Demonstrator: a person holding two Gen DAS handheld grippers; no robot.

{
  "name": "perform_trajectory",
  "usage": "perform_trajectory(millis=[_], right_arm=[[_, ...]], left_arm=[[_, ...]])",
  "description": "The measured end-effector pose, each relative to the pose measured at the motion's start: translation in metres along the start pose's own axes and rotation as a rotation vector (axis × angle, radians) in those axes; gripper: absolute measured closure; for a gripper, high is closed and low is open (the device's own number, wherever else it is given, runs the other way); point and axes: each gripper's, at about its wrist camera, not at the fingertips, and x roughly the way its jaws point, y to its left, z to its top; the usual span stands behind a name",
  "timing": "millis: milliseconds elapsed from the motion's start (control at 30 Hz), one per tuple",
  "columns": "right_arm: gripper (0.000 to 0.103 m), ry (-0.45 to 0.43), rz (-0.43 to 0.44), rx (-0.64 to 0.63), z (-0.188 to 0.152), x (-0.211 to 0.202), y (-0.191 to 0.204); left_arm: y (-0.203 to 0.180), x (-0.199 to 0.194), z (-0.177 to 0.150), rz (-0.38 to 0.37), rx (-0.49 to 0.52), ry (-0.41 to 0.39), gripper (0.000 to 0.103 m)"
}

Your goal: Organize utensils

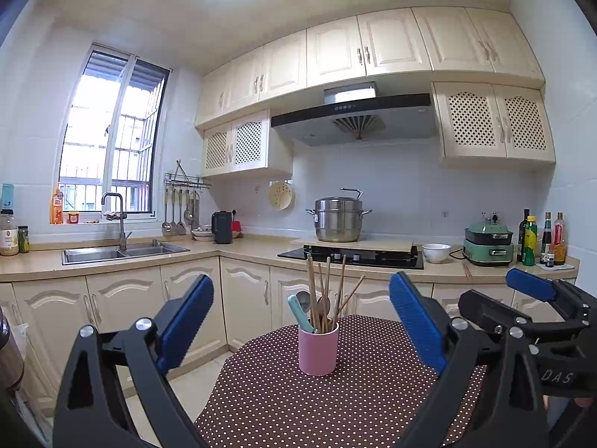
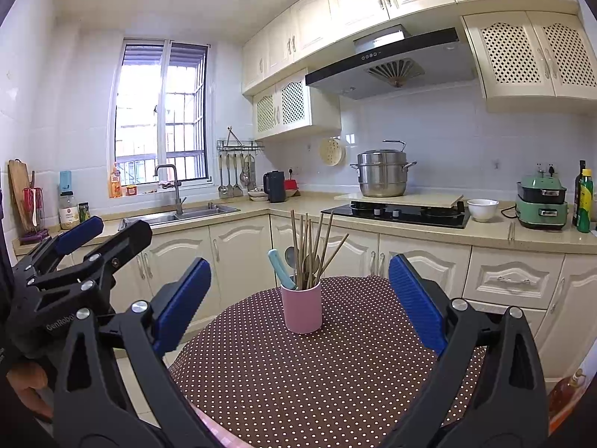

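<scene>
A pink cup (image 1: pixel 318 349) (image 2: pixel 301 308) stands upright on a round table with a brown polka-dot cloth (image 1: pixel 335 403) (image 2: pixel 335 366). In the cup are several wooden chopsticks (image 1: pixel 326 291) (image 2: pixel 309 246), a teal-handled utensil (image 1: pixel 300 313) (image 2: pixel 280 267) and spoons. My left gripper (image 1: pixel 302 321) is open, its blue pads held wide on either side of the cup and short of it, nothing between them. My right gripper (image 2: pixel 300 298) is open the same way, empty. Each gripper shows at the edge of the other's view.
Behind the table runs an L-shaped kitchen counter with a sink (image 1: pixel 123 252), a stove (image 1: pixel 354 255) bearing a steel pot (image 1: pixel 337 220), a white bowl (image 1: pixel 435 252), a green cooker (image 1: pixel 488 244) and bottles (image 1: pixel 541 239). Tiled floor lies left of the table.
</scene>
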Motion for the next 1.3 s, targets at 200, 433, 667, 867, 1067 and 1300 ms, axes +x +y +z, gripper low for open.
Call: perform_trajectory(millis=[200,433,667,867,1067,1300], right_arm=[[0.009,0.007,0.003,0.0,0.0,0.005,0.001],[0.009,0.01,0.005,0.003,0.0,0.006,-0.001],[0.009,0.012,0.007,0.005,-0.001,0.008,-0.001],[0.009,0.014,0.006,0.01,-0.003,0.008,0.0],[0.009,0.018,0.006,0.015,-0.005,0.009,0.0],[0.009,0.031,0.012,0.033,-0.007,0.012,-0.002]], left_arm=[[0.001,0.003,-0.002,0.001,-0.003,0.006,0.01],[0.0,0.005,-0.001,0.0,0.001,0.007,0.01],[-0.001,0.006,-0.002,-0.001,-0.001,0.008,0.01],[-0.001,0.008,-0.004,-0.002,0.002,0.01,0.01],[0.0,0.008,-0.005,-0.002,0.0,0.015,0.01],[0.002,0.009,-0.006,-0.007,-0.004,0.022,0.01]])
